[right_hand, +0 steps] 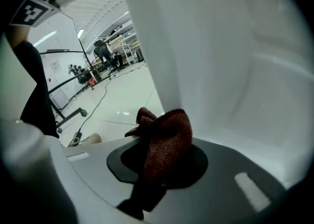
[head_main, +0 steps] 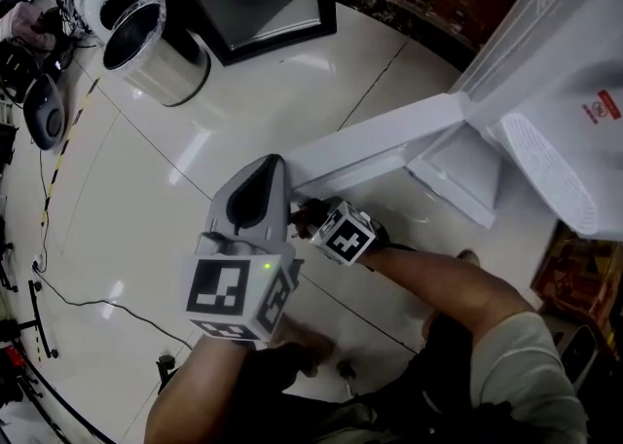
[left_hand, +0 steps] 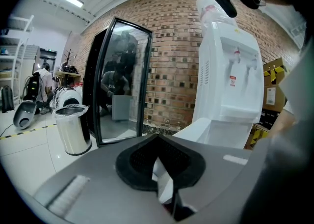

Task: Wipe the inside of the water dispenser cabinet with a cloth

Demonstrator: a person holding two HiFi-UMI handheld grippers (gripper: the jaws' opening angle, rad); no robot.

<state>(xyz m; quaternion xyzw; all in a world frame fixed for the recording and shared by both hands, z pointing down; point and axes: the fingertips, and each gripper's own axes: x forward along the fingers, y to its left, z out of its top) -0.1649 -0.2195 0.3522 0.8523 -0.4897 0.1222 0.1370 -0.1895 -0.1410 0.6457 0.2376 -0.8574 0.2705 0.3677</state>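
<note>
Wipe looks barely started: right gripper [right_hand: 158, 171] clamped on the crumpled reddish-brown knit cloth [right_hand: 168, 137], close to the tall white plastic water dispenser's [head_main: 545, 62] open cabinet wall [right_hand: 235, 70], contact unclear; left gripper [left_hand: 159, 161] jaws together by the white cabinet door [head_main: 389, 140]; interior still to do.

text: none legible | dispenser [left_hand: 226, 46], ahead of left gripper [left_hand: 158, 143] jaws: red sticker [left_hand: 232, 78], print too small
</note>
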